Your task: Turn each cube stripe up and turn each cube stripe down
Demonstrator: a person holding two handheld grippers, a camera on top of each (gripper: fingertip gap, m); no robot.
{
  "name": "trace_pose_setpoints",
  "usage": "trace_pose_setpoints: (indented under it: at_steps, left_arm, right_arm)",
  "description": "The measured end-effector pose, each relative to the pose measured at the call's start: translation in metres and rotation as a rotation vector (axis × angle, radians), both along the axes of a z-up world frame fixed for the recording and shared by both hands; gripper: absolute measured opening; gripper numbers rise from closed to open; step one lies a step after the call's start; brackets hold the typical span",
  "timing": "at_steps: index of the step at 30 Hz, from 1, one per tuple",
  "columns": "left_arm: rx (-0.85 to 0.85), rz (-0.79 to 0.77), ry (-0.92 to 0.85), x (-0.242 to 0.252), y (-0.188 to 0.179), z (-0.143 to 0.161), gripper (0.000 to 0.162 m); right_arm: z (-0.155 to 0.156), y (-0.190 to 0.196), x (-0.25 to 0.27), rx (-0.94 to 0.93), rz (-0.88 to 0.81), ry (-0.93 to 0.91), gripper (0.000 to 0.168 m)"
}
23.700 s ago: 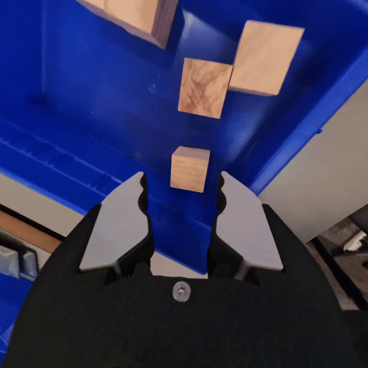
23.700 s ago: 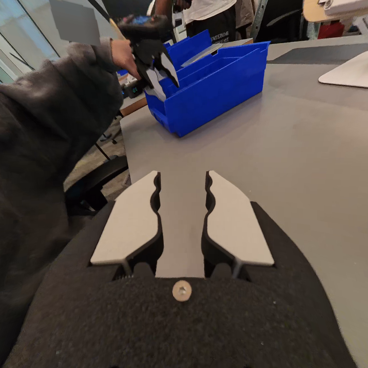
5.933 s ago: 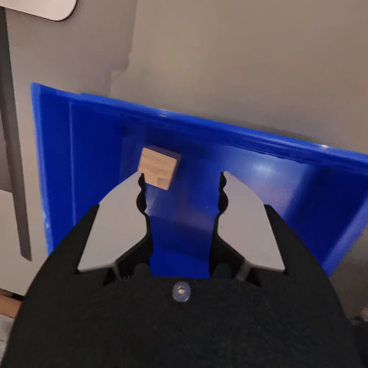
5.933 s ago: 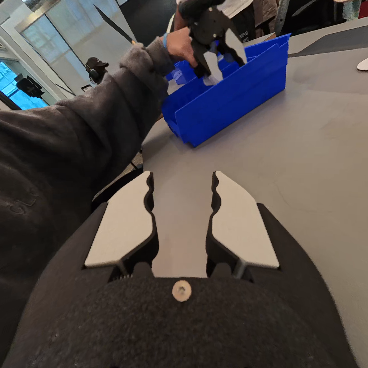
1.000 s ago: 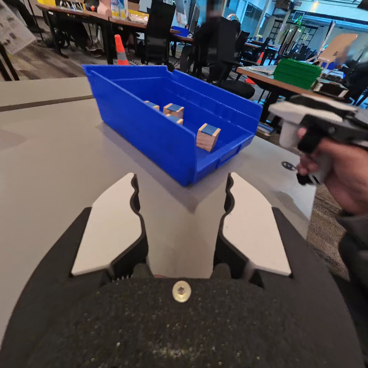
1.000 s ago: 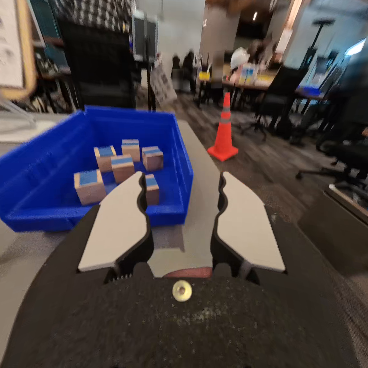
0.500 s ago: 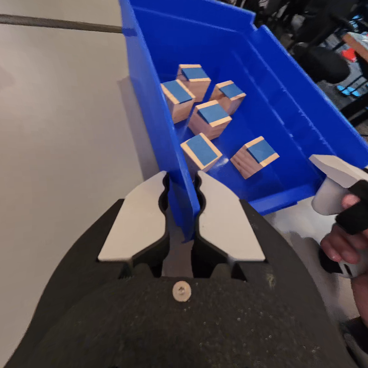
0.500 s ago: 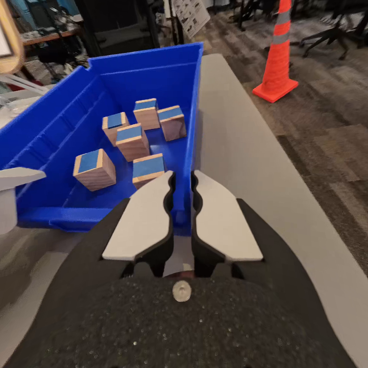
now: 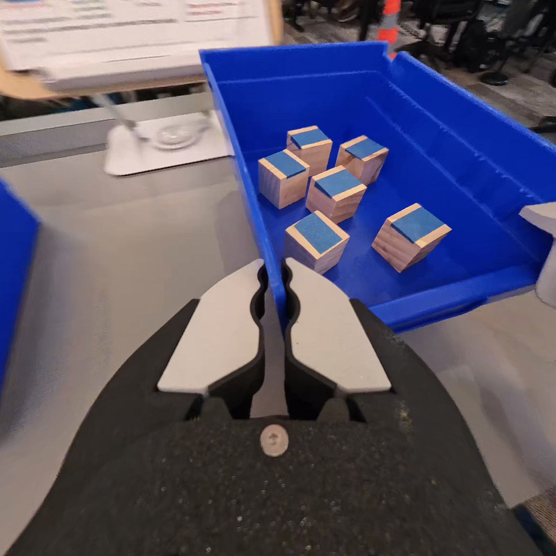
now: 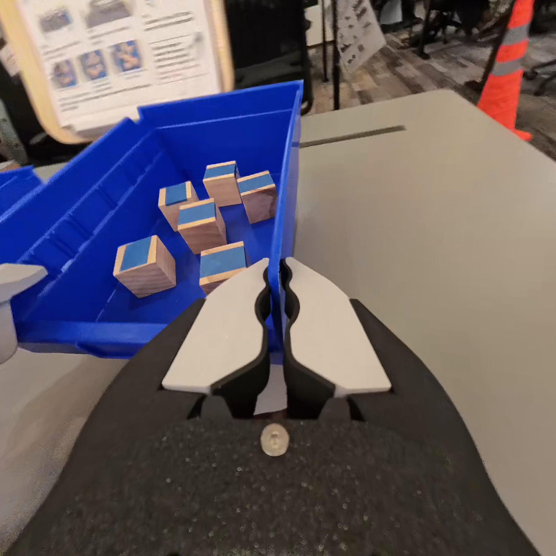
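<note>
- Your left tool (image 9: 273, 267) and right tool (image 10: 274, 266) are each clamped on a side wall of the blue bin (image 9: 451, 126); a jerk could tip it.
- Six cubes (image 9: 335, 192), stripes up, sit loose inside and could tumble.
- On your right, the bench (image 10: 421, 240) edge is near; a second bin (image 9: 15, 270) crowds your left.

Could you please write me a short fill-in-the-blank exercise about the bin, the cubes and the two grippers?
The blue bin holds ___ wooden cubes.
Each cube, like the nearest one, has its blue stripe facing ___.
The left gripper is shut on the bin's ___.
The right gripper grips the ___ side wall.

Missing words: six; up; wall; opposite
</note>
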State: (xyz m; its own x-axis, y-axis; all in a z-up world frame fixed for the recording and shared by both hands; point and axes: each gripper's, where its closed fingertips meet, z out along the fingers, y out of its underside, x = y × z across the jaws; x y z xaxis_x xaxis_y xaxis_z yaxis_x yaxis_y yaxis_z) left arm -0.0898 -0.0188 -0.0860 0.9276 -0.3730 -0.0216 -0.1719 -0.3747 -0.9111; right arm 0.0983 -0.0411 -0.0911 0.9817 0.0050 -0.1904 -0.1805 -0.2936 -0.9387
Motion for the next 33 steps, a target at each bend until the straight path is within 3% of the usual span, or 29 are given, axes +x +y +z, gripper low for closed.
trace_pose_setpoints:
  at_steps: [6, 10, 14, 16, 20, 23, 26, 28, 33]
  left_arm:
    - [-0.029, 0.158, -0.027, -0.109, -0.009, -0.013, 0.006]
    - [-0.053, 0.175, -0.042, -0.132, -0.011, -0.035, 0.005]
    - [-0.026, 0.15, -0.067, -0.13, -0.012, -0.038, 0.008]
    - [-0.034, 0.065, -0.101, -0.122, -0.017, -0.037, 0.025]
    - [0.008, -0.051, -0.176, -0.138, -0.052, -0.017, 0.051]
    - [0.184, 0.021, -0.144, -0.2, -0.071, 0.015, 0.064]
    - [0.352, 0.171, -0.006, -0.289, -0.079, 0.039, 0.06]
    - [0.309, 0.266, 0.081, -0.346, -0.072, 0.029, 0.055]
    - [0.074, 0.325, -0.037, -0.415, -0.029, -0.012, 0.054]
  right_arm:
    - [-0.013, 0.014, -0.11, -0.029, 0.165, -0.098, 0.004]
    - [-0.025, 0.016, -0.133, -0.047, 0.201, -0.132, 0.004]
    - [-0.029, 0.017, -0.133, -0.04, 0.21, -0.13, 0.005]
    - [-0.031, 0.016, -0.132, -0.024, 0.244, -0.099, 0.006]
    - [-0.017, -0.012, -0.126, 0.083, 0.289, -0.138, 0.038]
    - [0.0, -0.038, -0.131, 0.232, 0.344, -0.232, 0.047]
    - [0.005, -0.054, -0.141, 0.304, 0.365, -0.305, 0.054]
    - [0.004, -0.057, -0.148, 0.304, 0.385, -0.319, 0.054]
    - [-0.003, -0.059, -0.164, 0.266, 0.425, -0.324, 0.054]
